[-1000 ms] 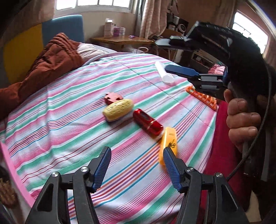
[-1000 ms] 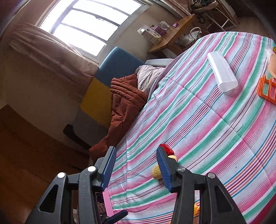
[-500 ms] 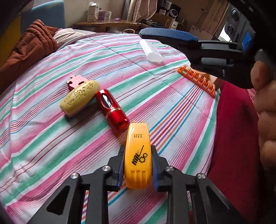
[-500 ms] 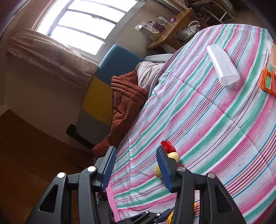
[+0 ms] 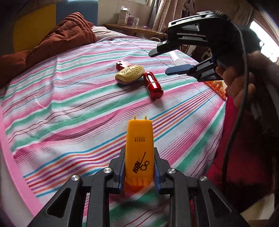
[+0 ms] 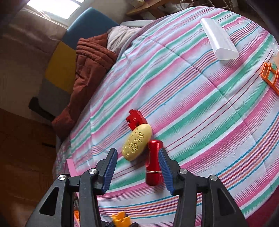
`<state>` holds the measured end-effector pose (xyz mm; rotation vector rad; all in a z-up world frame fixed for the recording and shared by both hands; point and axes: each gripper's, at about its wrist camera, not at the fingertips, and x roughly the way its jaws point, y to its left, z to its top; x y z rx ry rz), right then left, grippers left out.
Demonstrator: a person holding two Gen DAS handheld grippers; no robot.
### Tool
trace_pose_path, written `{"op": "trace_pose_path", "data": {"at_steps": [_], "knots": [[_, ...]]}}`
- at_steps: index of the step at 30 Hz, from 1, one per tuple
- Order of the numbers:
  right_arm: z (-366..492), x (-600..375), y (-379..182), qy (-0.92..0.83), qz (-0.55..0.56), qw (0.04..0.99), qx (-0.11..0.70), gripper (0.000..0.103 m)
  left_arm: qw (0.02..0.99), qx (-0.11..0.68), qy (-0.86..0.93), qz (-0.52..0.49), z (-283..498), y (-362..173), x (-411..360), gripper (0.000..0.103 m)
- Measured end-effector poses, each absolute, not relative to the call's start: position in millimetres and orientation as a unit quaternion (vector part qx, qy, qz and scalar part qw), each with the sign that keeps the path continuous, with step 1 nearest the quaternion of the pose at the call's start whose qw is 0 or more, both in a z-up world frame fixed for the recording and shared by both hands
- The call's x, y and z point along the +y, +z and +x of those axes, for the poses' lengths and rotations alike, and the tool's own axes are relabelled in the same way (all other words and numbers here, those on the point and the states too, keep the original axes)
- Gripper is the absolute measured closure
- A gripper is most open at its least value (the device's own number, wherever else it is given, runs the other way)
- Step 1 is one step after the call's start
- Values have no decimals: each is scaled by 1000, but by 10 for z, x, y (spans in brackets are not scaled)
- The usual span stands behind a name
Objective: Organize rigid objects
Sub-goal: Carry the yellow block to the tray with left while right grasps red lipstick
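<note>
Fingers of the left gripper (image 5: 139,172) are clamped on the yellow-orange block (image 5: 140,153), which sticks out forward past the tips over the striped bedspread (image 5: 69,108). Right gripper (image 6: 137,170) sits about half open with nothing pinched. The red cylinder (image 6: 153,164) lies just inside its right finger (image 6: 165,170), and the cream oval piece (image 6: 136,144) is just ahead of the tips, touching the red puzzle-shaped piece (image 6: 135,120) behind it.

A bed with a striped cover (image 5: 73,97) fills the room. A brown blanket (image 5: 69,33) is bunched near a blue and yellow headboard (image 6: 69,40). A wooden table (image 5: 136,28) holds small boxes. Daylight comes through a window (image 6: 52,3) with beige curtains (image 6: 26,33). The floor (image 6: 21,148) is wood.
</note>
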<state>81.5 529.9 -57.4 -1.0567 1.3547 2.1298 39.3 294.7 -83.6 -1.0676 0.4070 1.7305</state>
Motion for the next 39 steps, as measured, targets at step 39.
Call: {"op": "trace_pose_path", "data": {"at_steps": [39], "knots": [[103,4501,-855,782,-570,168,189,76,477,57,768,-423,312,-224,1978,77]]}}
